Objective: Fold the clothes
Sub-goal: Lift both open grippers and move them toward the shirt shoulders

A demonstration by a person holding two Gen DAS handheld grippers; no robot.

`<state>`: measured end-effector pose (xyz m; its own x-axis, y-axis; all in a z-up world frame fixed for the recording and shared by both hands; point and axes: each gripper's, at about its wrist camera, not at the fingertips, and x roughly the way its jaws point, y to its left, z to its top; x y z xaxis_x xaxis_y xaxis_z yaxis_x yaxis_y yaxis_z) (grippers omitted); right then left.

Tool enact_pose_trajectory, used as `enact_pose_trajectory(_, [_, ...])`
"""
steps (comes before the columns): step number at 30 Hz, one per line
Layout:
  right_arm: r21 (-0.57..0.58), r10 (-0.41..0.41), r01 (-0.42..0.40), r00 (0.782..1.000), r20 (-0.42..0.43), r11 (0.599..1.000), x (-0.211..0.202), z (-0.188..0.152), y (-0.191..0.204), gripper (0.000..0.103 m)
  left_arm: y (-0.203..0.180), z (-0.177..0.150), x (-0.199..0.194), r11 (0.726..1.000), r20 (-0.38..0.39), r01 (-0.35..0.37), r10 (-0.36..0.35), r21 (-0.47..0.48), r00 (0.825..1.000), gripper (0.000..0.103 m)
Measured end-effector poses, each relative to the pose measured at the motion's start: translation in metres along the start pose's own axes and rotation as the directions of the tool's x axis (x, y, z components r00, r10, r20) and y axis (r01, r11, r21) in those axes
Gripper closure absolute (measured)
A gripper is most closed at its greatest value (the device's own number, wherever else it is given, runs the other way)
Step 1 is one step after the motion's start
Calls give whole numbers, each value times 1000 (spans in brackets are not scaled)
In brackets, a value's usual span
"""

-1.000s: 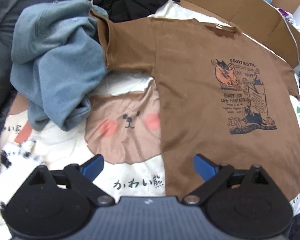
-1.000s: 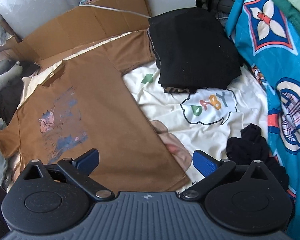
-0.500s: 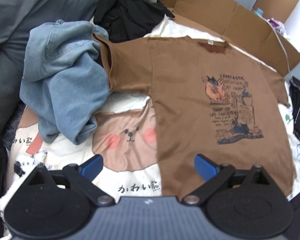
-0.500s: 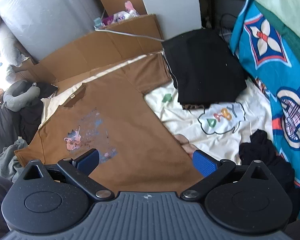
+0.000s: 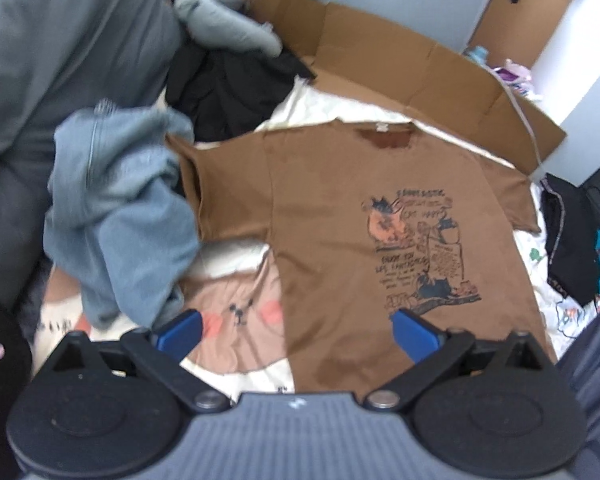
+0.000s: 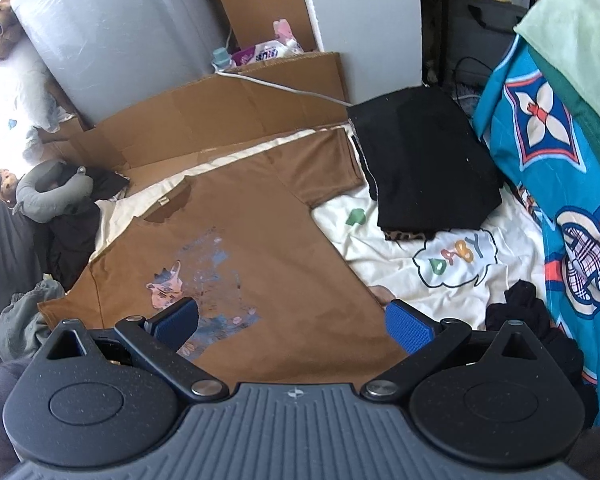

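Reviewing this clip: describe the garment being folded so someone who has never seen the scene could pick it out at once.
Start from the cream cartoon-print bedsheet in front of the flattened cardboard. Spread flat on it, front up, lies the brown T-shirt. Unlike the crumpled blue-grey sweatshirt by one sleeve and the folded black garment by the other, it carries a cartoon chest print with lettering.

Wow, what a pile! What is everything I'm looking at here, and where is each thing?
T-shirt: one, brown with a cartoon print, spread flat on the bedsheet.
Bedsheet: one, cream with bear and "BABY" prints, under the shirt.
Sweatshirt: one, grey-blue, crumpled beside the shirt's sleeve.
Folded garment: one, black, by the shirt's other sleeve.
Cardboard: brown, flattened behind the shirt.
Neck pillow: one, grey, far corner.
Blanket: blue patterned, along the side.
Left claw: open, empty.
Right claw: open, empty.
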<state>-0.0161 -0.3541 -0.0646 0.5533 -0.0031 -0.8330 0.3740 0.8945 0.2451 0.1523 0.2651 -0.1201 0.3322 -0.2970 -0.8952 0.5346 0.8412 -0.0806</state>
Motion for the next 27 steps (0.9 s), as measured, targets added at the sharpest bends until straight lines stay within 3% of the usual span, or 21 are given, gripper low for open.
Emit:
enact_pose_trajectory(12, [-55, -8, 9, 1000, 13, 998, -1, 40, 11, 1, -22, 36, -3, 1000, 6, -12, 12, 15, 1000, 1])
enact_pose_trajectory(27, [-46, 16, -18, 999, -36, 999, 68, 95, -38, 1, -111, 105, 25, 997, -7, -24, 25, 79, 1000, 1])
